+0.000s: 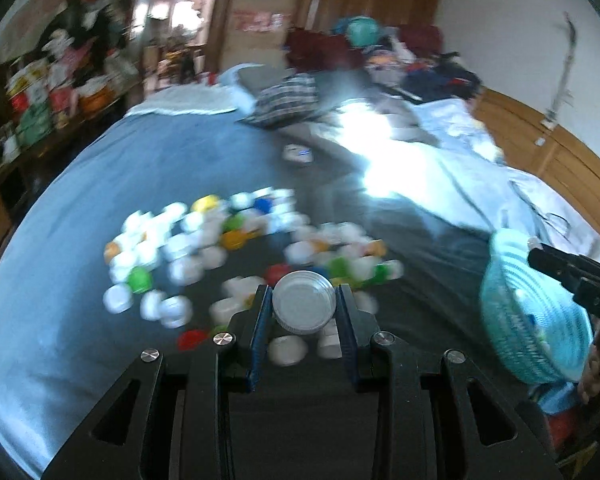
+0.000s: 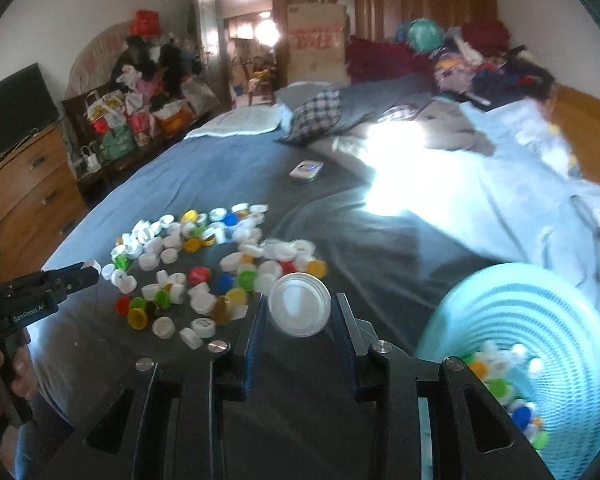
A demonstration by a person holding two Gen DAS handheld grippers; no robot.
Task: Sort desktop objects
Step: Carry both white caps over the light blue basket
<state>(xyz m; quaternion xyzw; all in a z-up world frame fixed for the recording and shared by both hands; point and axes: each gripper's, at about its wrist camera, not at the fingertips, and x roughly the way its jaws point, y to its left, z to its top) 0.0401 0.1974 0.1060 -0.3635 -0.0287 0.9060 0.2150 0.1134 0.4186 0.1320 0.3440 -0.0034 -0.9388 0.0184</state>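
Between each hand-held gripper's pads sits a round white plastic cap: left hand-held gripper [image 1: 304,303] and right hand-held gripper [image 2: 299,311] both grip one, lifted clear of the bed's cap pile [image 2: 204,264], likely bound for the woven turquoise basket [image 2: 540,320] at right.

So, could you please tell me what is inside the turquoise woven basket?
The turquoise woven basket holds a heap of bottle caps: white, yellow, green and blue ones show. The right gripper's body covers the basket's near left side, and anything beneath the top caps is hidden.
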